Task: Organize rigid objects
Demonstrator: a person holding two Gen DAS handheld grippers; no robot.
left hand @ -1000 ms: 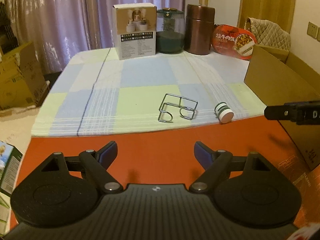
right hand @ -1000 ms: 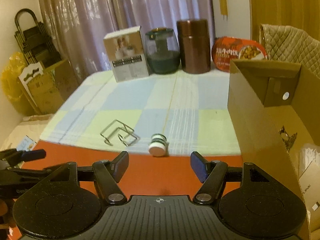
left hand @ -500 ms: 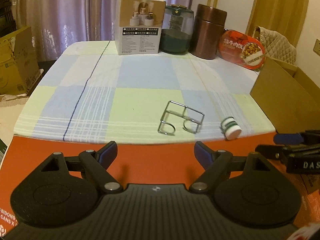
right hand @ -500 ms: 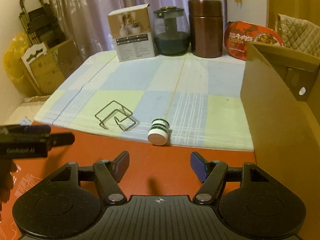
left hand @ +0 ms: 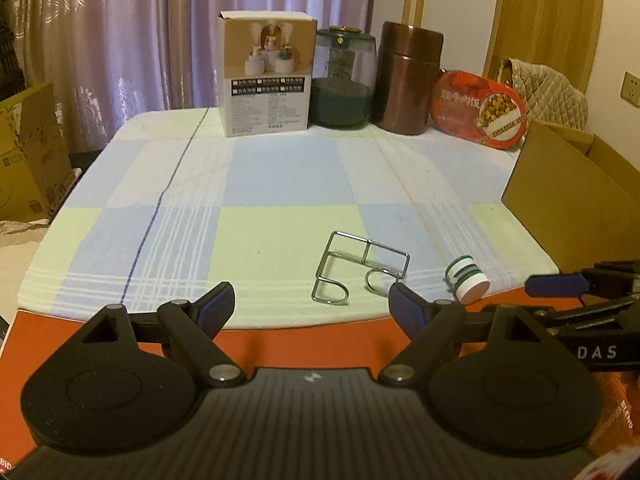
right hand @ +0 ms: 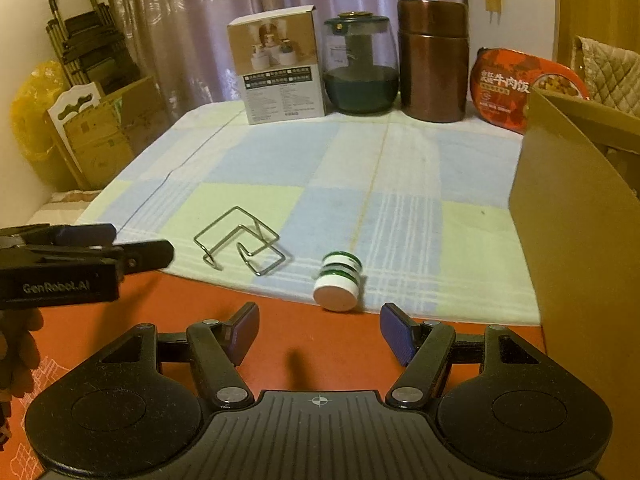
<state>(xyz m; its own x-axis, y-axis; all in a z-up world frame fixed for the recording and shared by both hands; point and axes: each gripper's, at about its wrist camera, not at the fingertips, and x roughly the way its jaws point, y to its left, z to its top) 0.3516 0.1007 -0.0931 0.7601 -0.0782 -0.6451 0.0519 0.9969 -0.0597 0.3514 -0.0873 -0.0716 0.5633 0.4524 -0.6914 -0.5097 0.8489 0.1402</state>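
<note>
A bent wire rack [left hand: 360, 270] lies on the checked cloth near its front edge; it also shows in the right wrist view [right hand: 242, 242]. A small white and green bottle [left hand: 467, 284] lies on its side to the rack's right, also in the right wrist view [right hand: 338, 286]. My left gripper [left hand: 310, 306] is open and empty, just short of the rack over the orange surface. My right gripper [right hand: 318, 330] is open and empty, just short of the bottle.
An open cardboard box [right hand: 580, 240] stands at the right edge of the table. At the back stand a printed carton [left hand: 266, 80], a green glass jar [left hand: 344, 80], a brown canister [left hand: 410, 78] and a red food tin [left hand: 478, 110]. Cardboard boxes [left hand: 28, 152] sit on the floor at left.
Both grippers have moved forward toward the cloth, so the rack and bottle are nearer. The right gripper now reaches further into the left wrist view. Both stay open.
</note>
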